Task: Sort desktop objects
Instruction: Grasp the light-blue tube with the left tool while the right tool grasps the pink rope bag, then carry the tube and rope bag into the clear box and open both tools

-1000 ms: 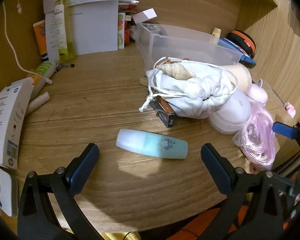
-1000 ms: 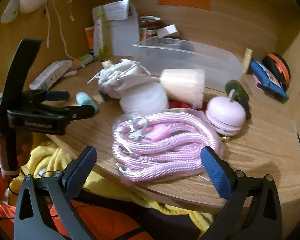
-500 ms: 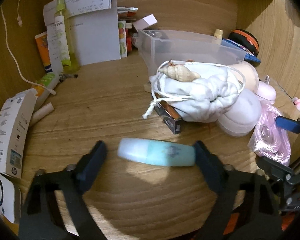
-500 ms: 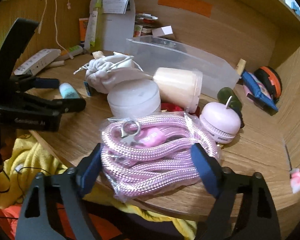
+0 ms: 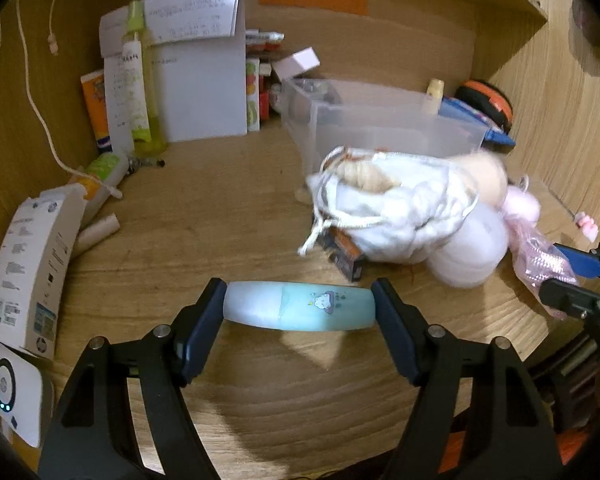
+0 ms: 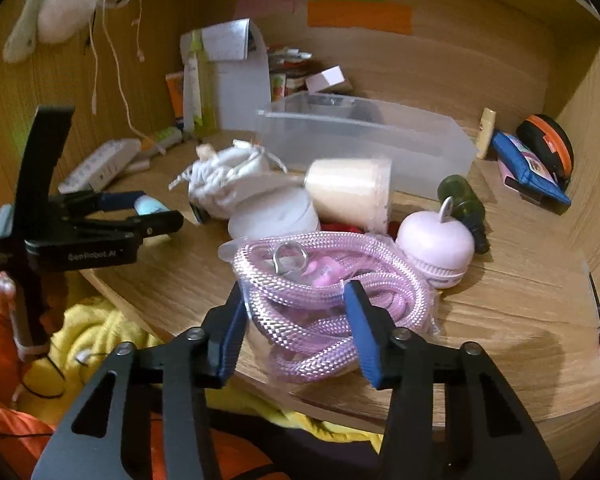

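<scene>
My left gripper [image 5: 299, 308] is shut end to end on a pale blue tube with a cloud print [image 5: 300, 306], held just above the wooden desk [image 5: 220, 216]. It also shows at the left of the right wrist view [image 6: 156, 210]. My right gripper [image 6: 296, 320] is closed on a bagged coil of pink rope [image 6: 324, 300] at the desk's front edge, its fingers pressing both sides of the bag. A clear plastic bin [image 5: 380, 128] stands at the back and also shows in the right wrist view [image 6: 364, 136].
A white drawstring pouch [image 5: 396, 212] with a shell, a white round jar [image 6: 276, 216], a cream cup [image 6: 348, 190], a pink apple-shaped gadget [image 6: 436, 248] and a green bottle [image 6: 464, 204] crowd mid-desk. White boxes [image 5: 28, 268], tubes and papers [image 5: 196, 80] line the left and back.
Both grippers moved forward and closed: the left onto the blue tube, now lifted slightly off the desk, the right onto the pink rope bag.
</scene>
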Demonstrator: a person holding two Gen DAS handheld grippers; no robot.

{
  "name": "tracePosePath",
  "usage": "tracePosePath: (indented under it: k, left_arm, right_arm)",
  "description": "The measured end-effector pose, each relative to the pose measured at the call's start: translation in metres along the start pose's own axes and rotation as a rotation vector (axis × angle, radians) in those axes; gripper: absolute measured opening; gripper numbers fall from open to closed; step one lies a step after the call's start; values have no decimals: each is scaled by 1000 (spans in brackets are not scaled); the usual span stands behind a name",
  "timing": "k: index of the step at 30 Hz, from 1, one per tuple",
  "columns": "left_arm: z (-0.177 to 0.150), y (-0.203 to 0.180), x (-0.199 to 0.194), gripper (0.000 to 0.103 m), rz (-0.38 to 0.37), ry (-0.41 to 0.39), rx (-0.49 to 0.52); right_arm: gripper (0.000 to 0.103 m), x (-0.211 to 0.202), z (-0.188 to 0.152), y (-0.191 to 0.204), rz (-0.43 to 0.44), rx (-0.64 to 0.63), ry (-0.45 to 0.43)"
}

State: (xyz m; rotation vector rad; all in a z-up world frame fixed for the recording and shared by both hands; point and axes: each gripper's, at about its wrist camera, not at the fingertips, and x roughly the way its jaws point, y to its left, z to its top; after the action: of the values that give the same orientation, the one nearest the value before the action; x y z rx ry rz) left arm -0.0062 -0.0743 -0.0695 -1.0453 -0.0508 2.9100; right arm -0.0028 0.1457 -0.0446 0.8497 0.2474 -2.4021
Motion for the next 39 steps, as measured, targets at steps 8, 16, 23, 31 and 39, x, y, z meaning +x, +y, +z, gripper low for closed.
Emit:
tracePosePath:
  k: [8,16,23,31,39]
  left_arm:
    - [16,-5,-23,73,-5,-80,-7]
    - [32,-13,-38,73,-12,-143,5]
    - [47,-18,-49,73,-27,-190,6]
    - [68,-21,-53,73,-31,-232,15]
    - [95,-14,-39,73,-34,-223,0]
  right_arm:
    - [28,-24,14,-19,48,64,-71]
    - [21,-39,30,-29,42,70,-117]
    - [21,-52,44,-37,52,75,-149]
    - [21,-70,71,-42,58,46,-210]
    - [21,-63,106,-57,43,32,-238]
